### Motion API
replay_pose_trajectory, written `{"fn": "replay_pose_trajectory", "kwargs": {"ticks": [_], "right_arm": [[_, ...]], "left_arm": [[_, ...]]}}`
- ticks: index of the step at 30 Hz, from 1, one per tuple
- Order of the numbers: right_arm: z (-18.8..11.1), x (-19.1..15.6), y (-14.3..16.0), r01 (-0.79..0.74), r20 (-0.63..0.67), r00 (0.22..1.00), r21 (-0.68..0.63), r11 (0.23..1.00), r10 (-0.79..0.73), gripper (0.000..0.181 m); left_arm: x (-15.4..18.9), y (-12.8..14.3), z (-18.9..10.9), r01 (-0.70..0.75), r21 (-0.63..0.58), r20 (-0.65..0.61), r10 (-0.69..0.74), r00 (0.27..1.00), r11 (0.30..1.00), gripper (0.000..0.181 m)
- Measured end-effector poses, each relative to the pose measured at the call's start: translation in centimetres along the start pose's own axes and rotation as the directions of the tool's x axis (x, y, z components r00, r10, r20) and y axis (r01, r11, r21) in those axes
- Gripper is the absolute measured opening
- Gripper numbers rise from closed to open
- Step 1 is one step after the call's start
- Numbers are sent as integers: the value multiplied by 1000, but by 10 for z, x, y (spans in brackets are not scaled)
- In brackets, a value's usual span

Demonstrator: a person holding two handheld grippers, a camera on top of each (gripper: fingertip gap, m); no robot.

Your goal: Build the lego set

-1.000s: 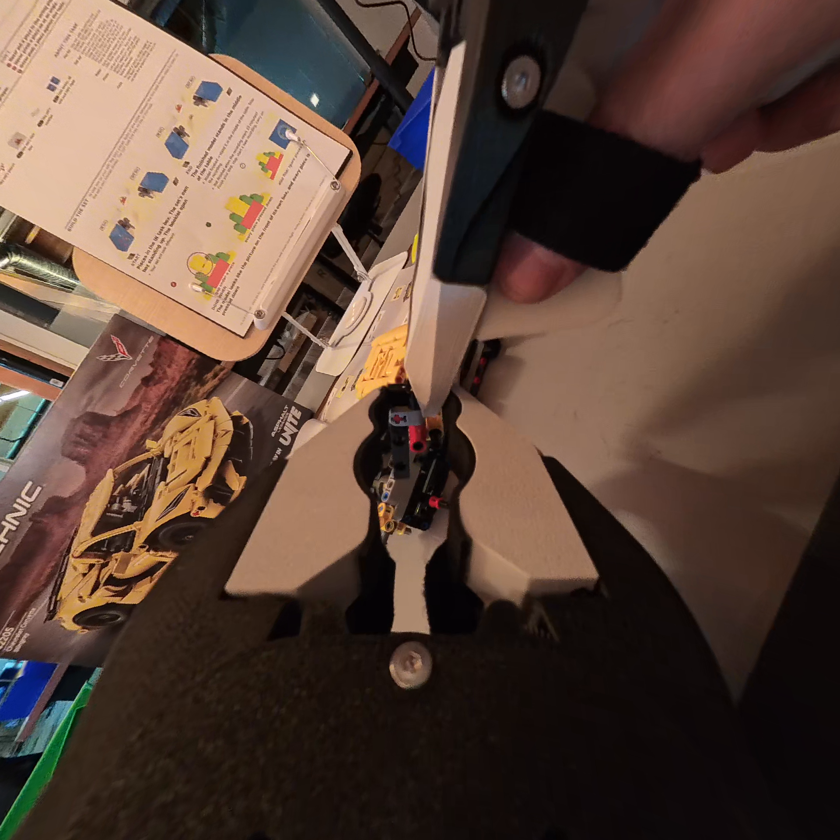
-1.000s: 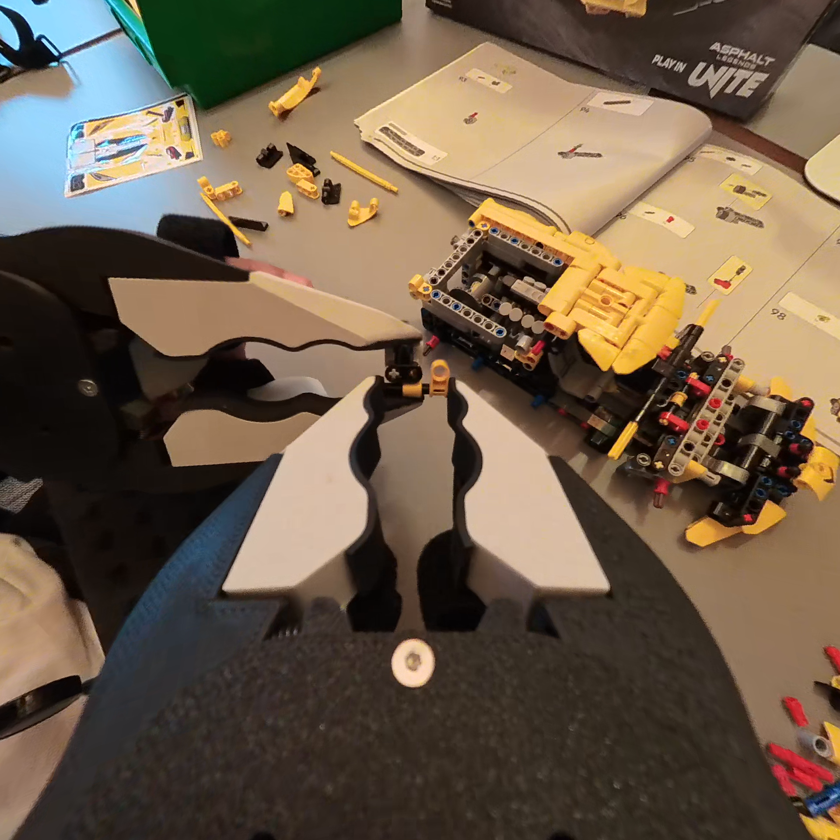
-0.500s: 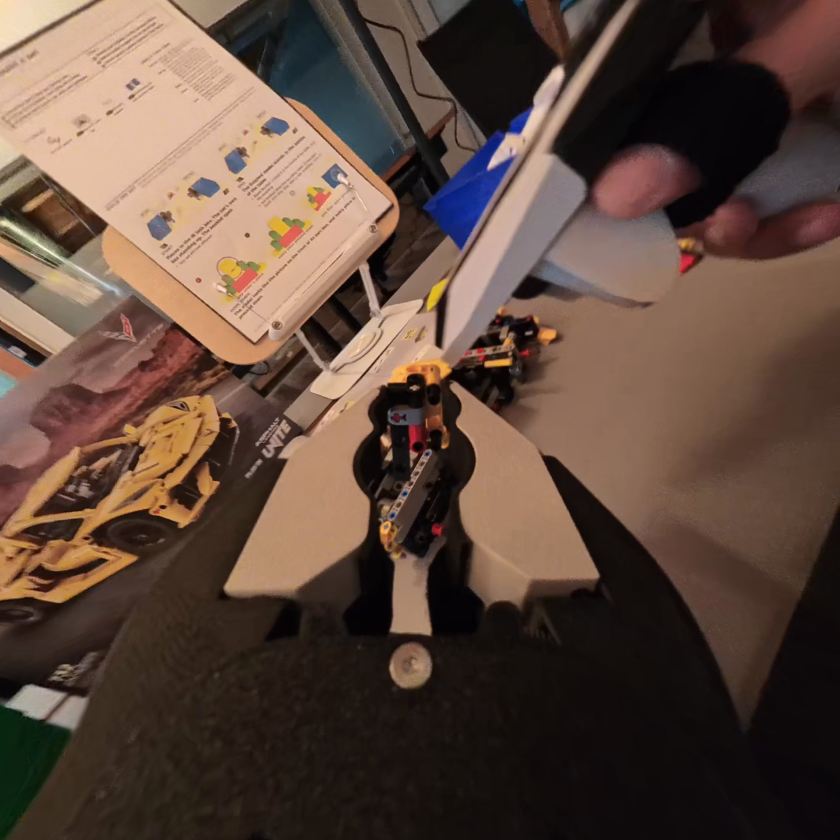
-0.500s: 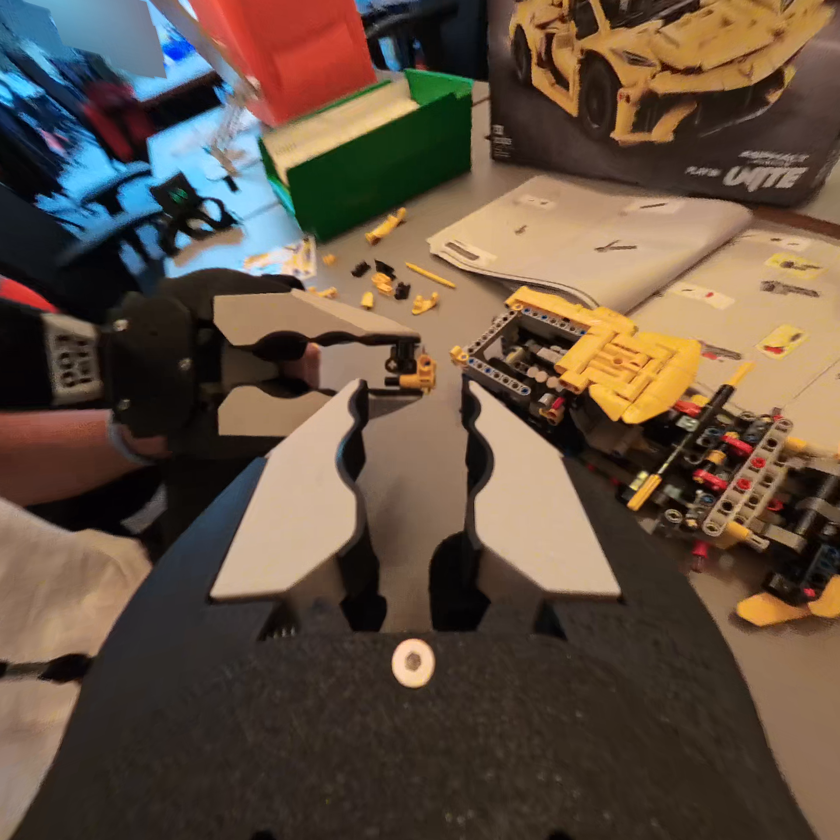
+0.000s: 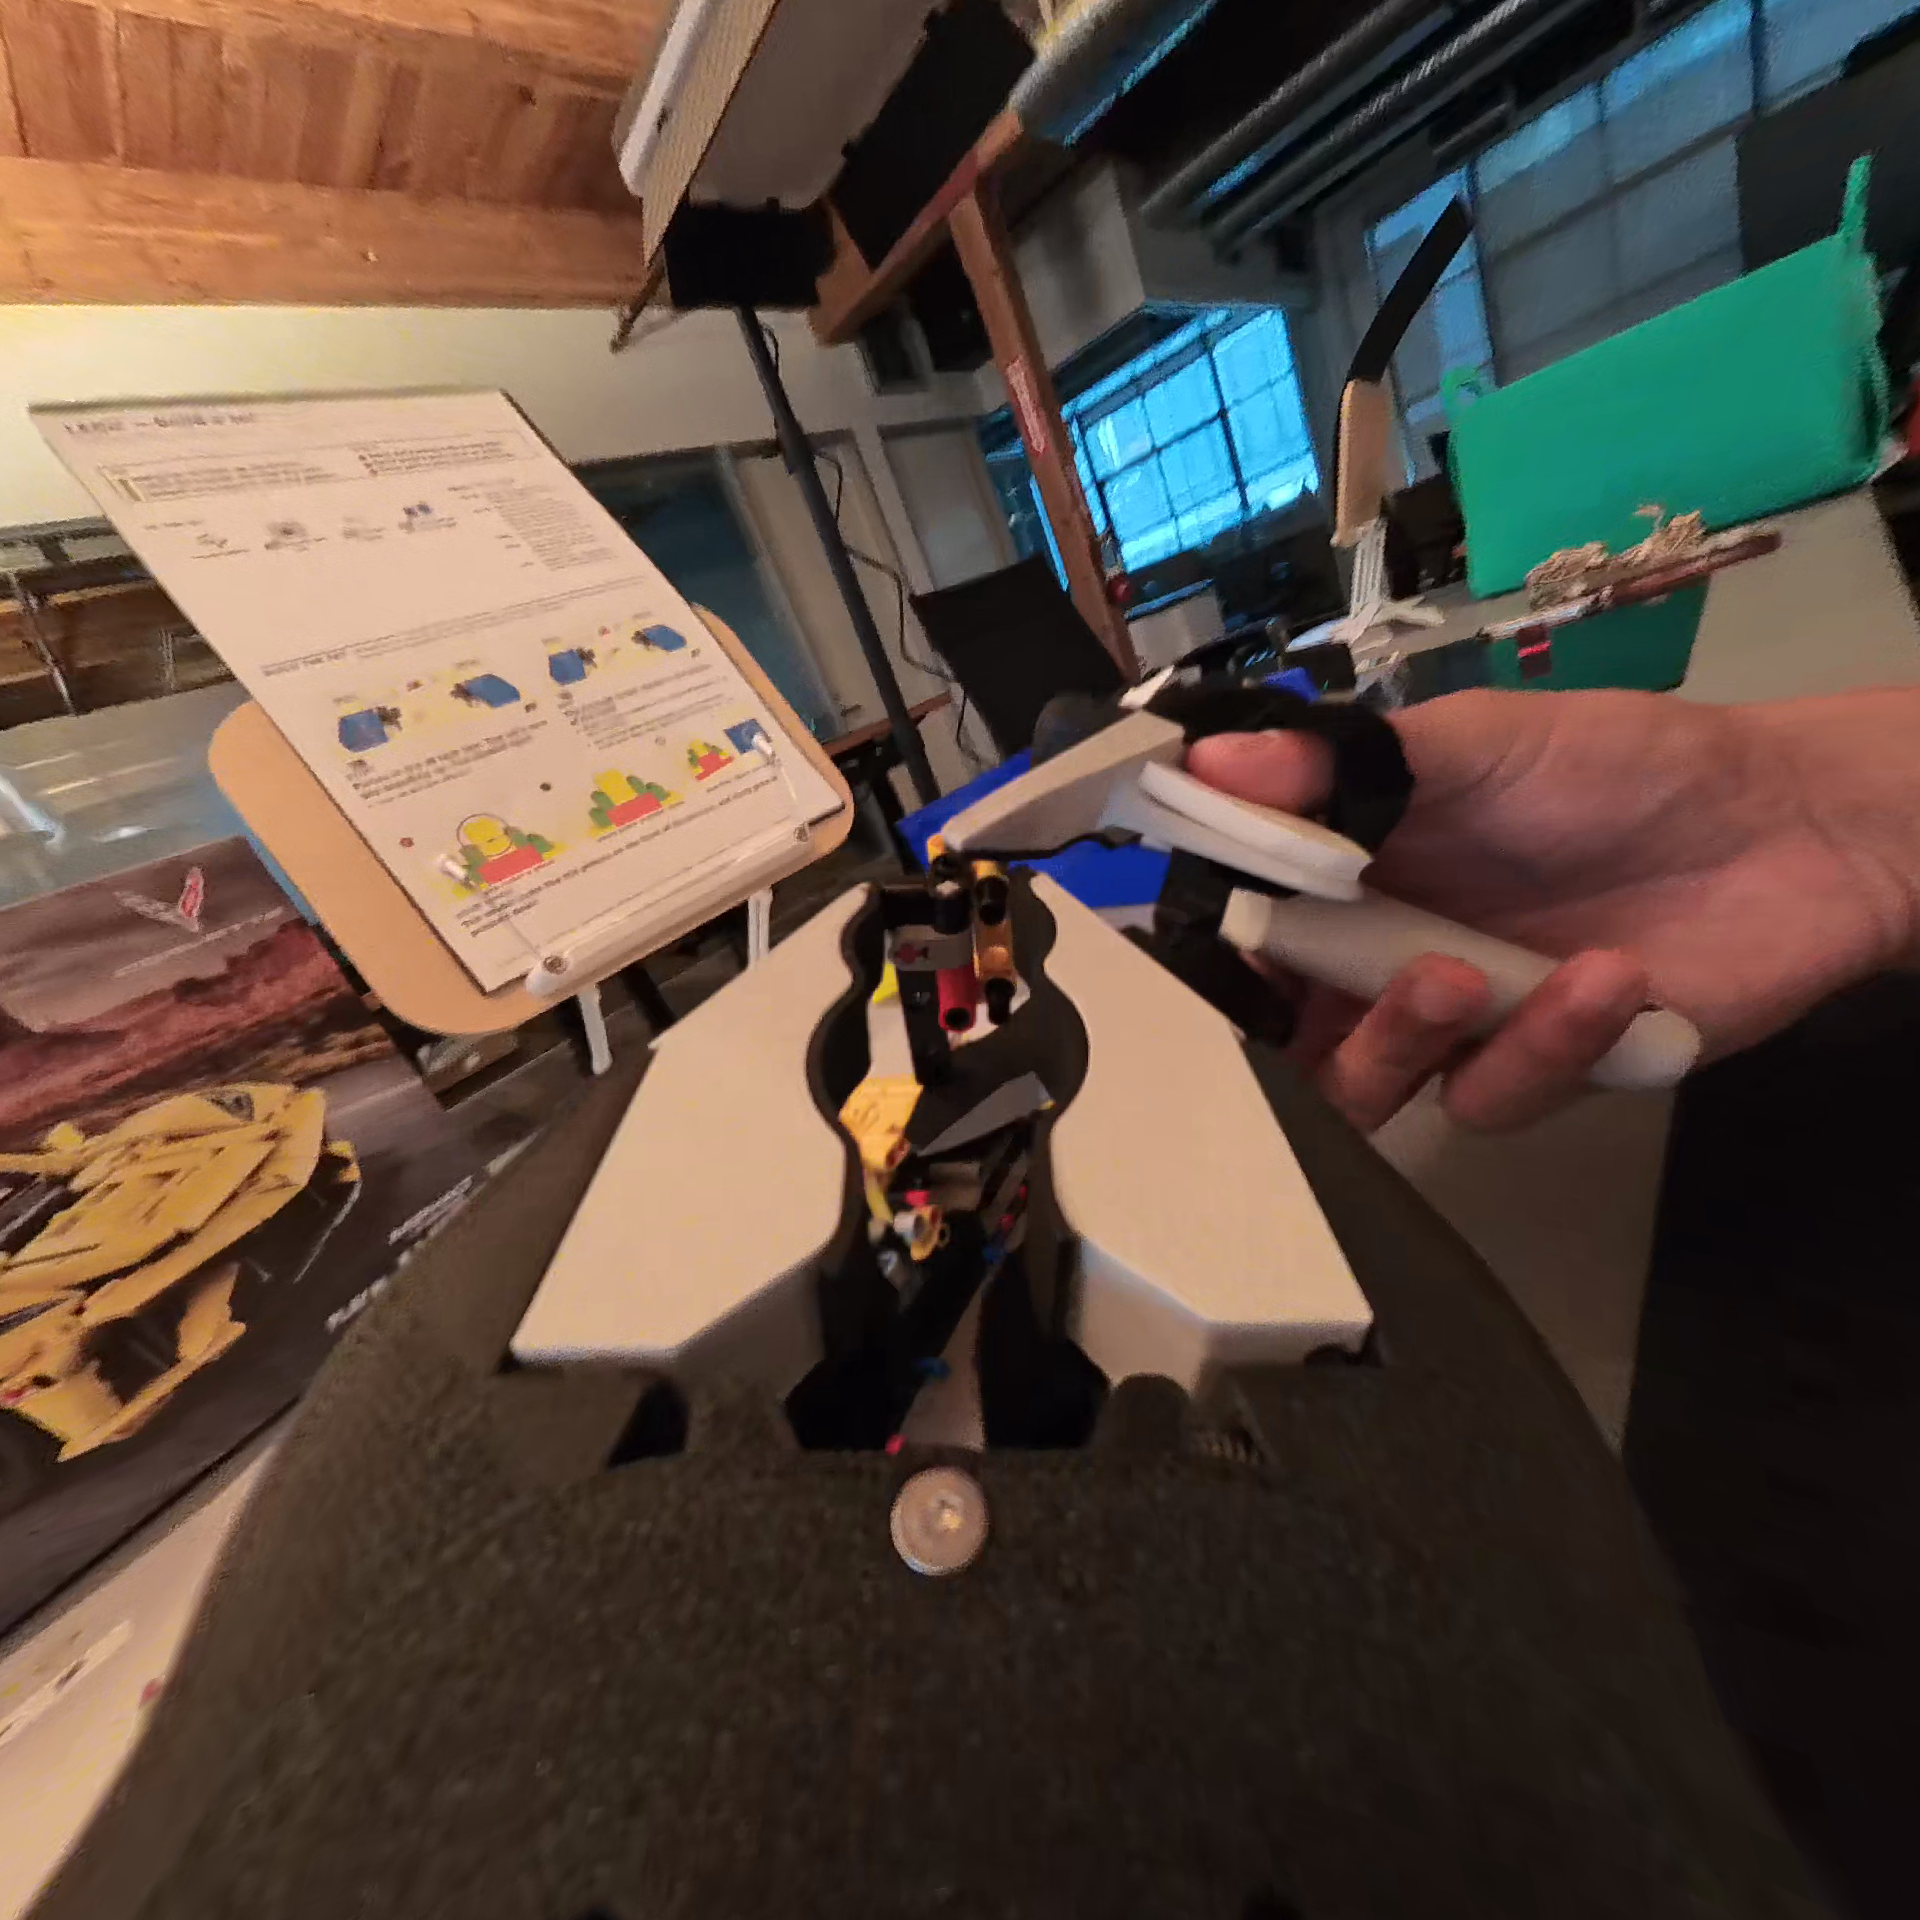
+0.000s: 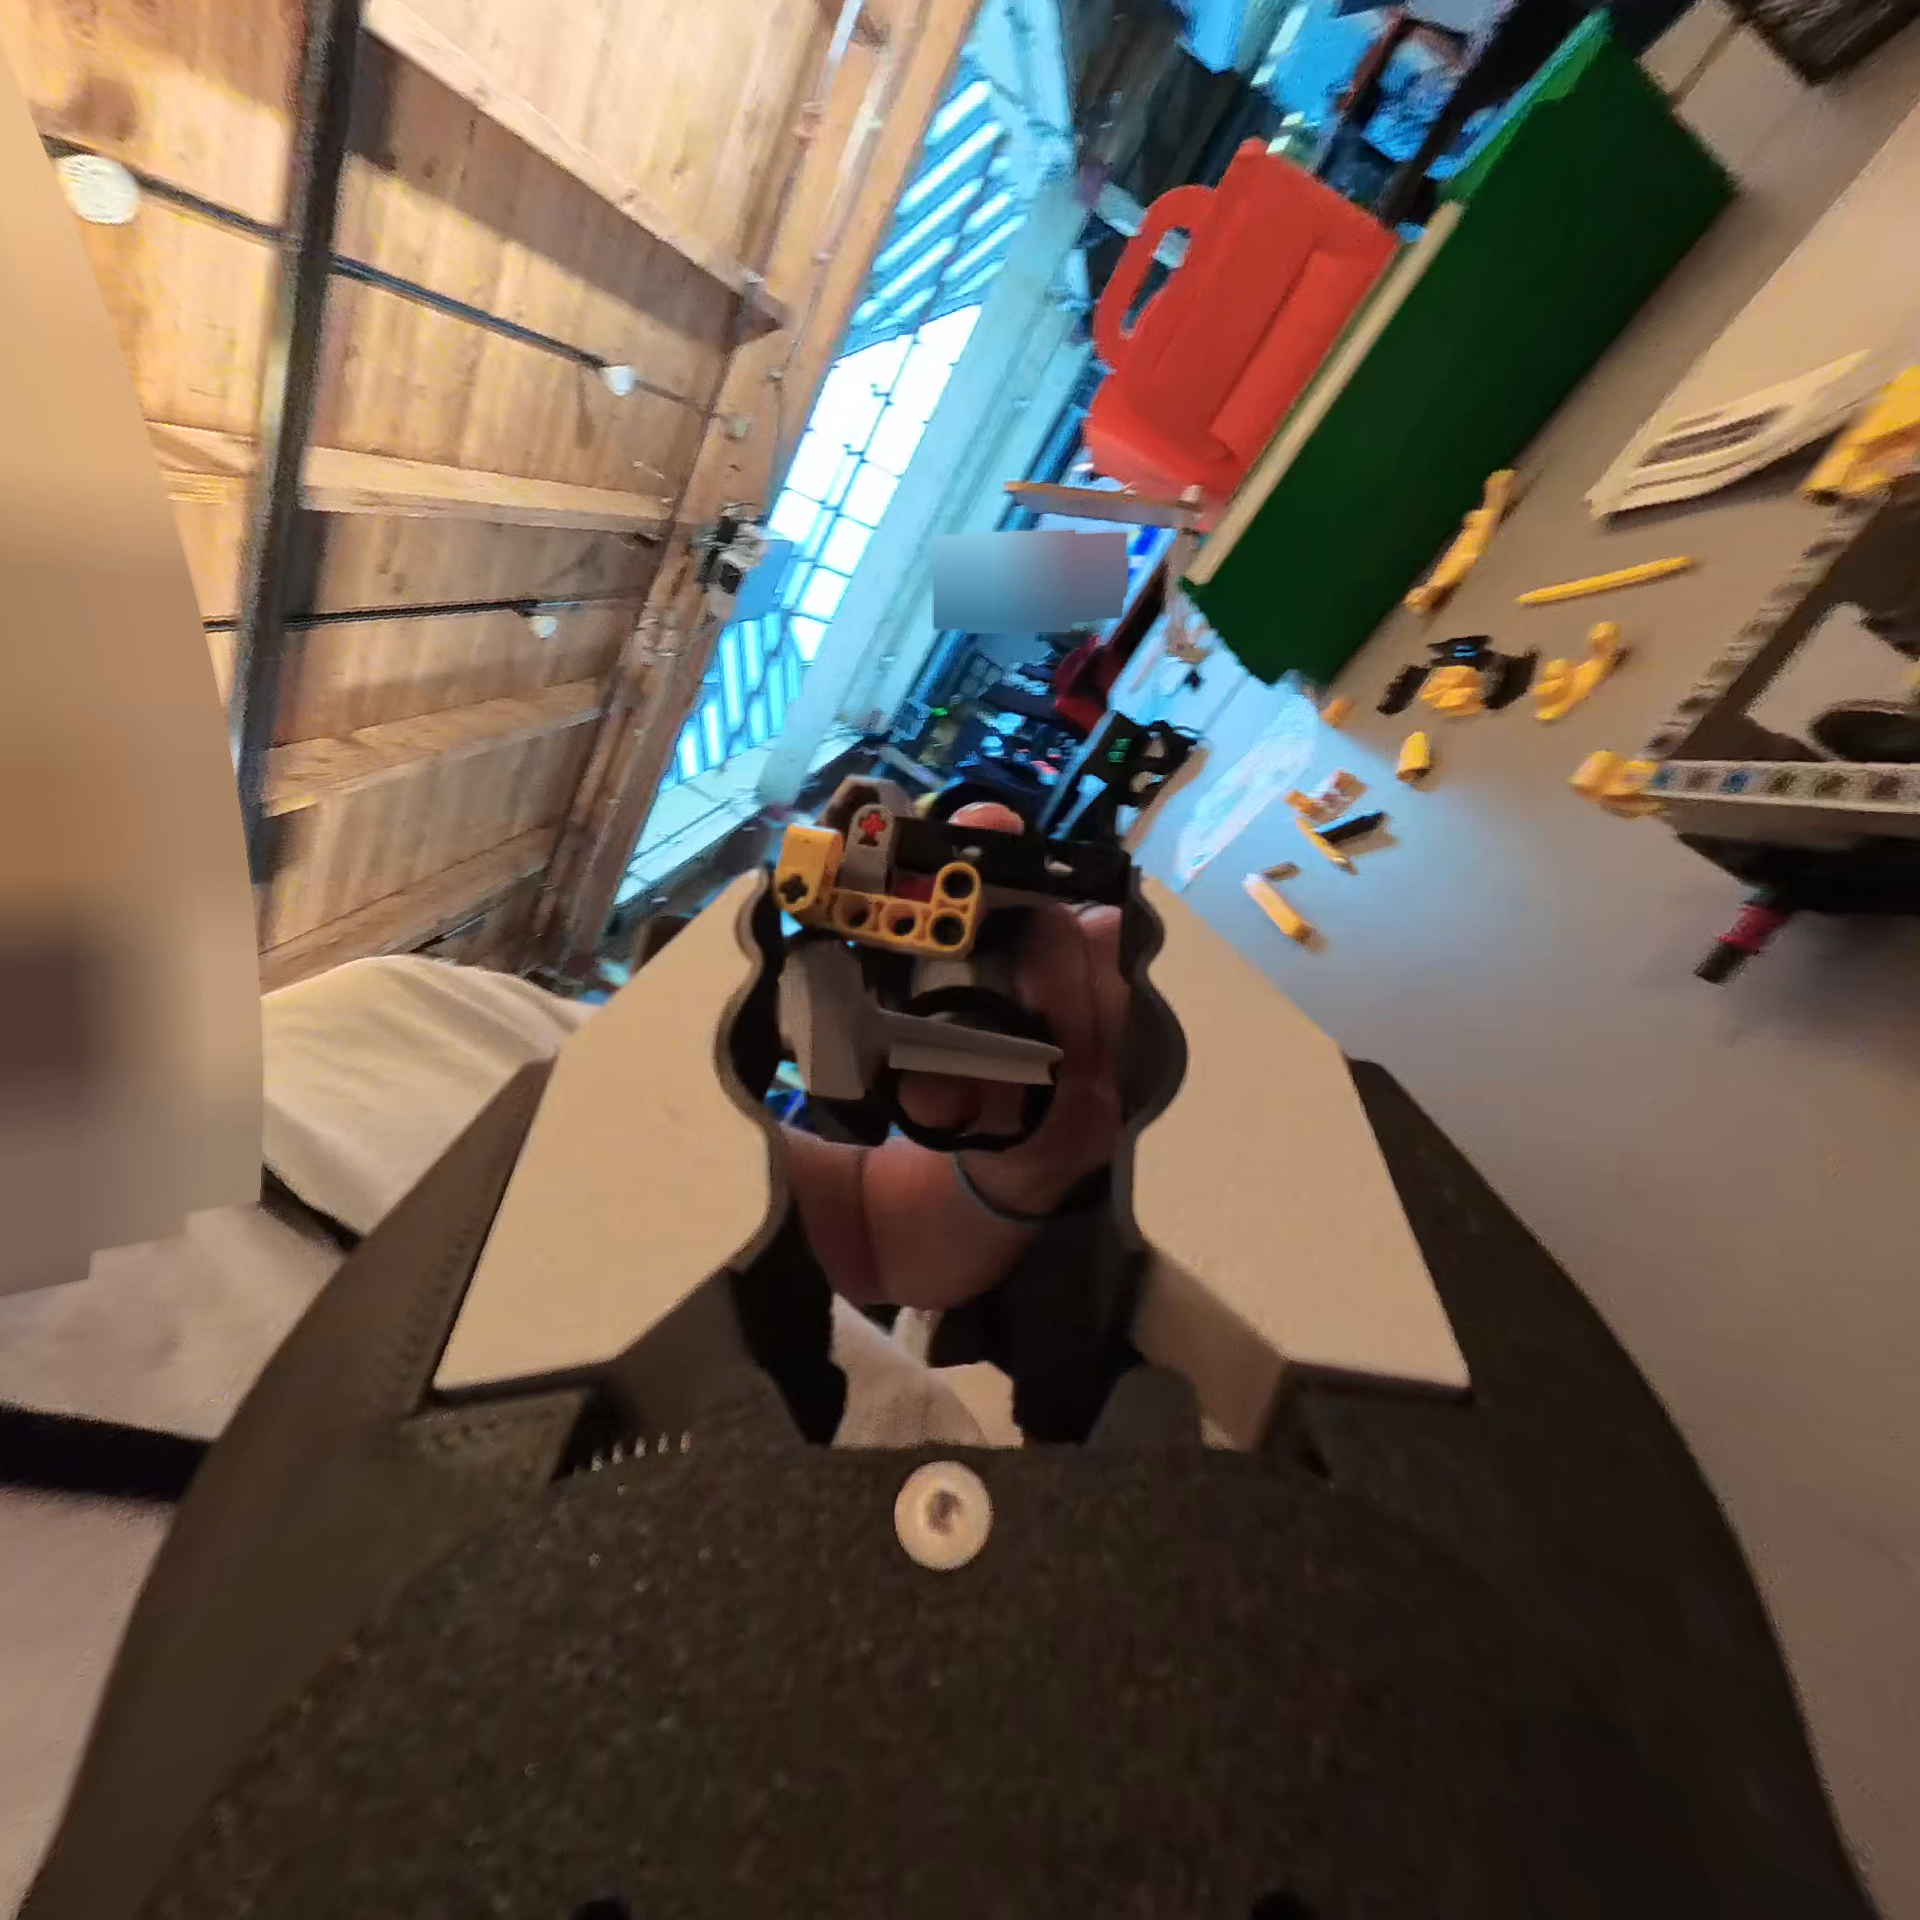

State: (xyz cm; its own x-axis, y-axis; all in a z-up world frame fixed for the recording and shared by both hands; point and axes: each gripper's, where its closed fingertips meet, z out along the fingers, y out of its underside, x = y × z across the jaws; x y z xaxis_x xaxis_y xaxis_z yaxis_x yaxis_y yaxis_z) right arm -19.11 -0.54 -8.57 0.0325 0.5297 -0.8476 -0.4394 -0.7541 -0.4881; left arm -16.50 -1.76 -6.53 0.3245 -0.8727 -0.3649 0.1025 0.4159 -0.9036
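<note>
Raised above grey table point(image 6: 1558, 1091), near set's box point(image 5: 156, 1143) and instruction stand point(image 5: 468, 675). Left gripper point(image 5: 951, 904) clamped narrow on small black-yellow-red lego subassembly point(image 5: 956, 966), held aloft. Right gripper point(image 6: 945, 894) spread wide around same piece, tips flanking yellow beam point(image 6: 883, 904). Loose yellow parts point(image 6: 1455, 675) scattered behind.

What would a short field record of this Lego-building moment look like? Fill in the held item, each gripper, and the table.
Held item: small black, yellow, red and grey Lego sub-assembly, off the table
Left gripper: shut on it
Right gripper: fingers flank it; grip unclear
Table: grey tabletop with loose yellow and black Lego pieces
</note>
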Motion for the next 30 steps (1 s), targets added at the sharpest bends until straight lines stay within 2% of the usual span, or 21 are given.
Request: {"fn": "replay_pose_trajectory", "kwargs": {"ticks": [2,4,6,8,9,10,14,18,22,25,27,30], "right_arm": [[-7,17,-2,29,-137,990,5,1000,-28,63],[-20,37,-3,120,-321,939,-33,992,-125,62],[-45,61,-7,213,-541,803,-132,968,-251,63],[-78,87,-5,235,-712,591,-299,925,-380,63],[-94,99,0,202,-758,480,-394,896,-442,63],[-101,106,5,184,-769,410,-457,870,-490,63],[-106,120,24,105,-756,321,-569,815,-570,63],[-106,128,27,73,-757,299,-589,805,-581,63],[-105,128,27,70,-747,304,-602,795,-592,64],[-96,113,22,143,-715,412,-562,815,-566,90],[-99,92,0,272,-676,475,-496,825,-563,90],[-131,76,-54,478,-722,469,-276,834,-508,75]], "left_arm": [[0,17,2,8,-104,6,-8,1000,994,25],[3,37,4,30,-221,-6,-32,999,975,27],[8,67,4,40,-358,-41,-58,997,933,34],[8,91,-2,36,-459,-70,-77,995,888,35],[3,99,-5,56,-492,-60,-99,993,869,34],[-5,108,-8,101,-520,-28,-135,990,848,34],[-31,116,-14,351,-517,90,-359,929,781,34],[-48,116,-19,471,-474,150,-459,876,744,34],[-62,123,-26,487,-479,190,-455,870,731,34],[-78,127,-34,468,-479,227,-410,883,743,34],[-89,132,-41,462,-485,253,-387,887,742,34],[-109,137,-53,472,-480,304,-365,880,739,35]]}}
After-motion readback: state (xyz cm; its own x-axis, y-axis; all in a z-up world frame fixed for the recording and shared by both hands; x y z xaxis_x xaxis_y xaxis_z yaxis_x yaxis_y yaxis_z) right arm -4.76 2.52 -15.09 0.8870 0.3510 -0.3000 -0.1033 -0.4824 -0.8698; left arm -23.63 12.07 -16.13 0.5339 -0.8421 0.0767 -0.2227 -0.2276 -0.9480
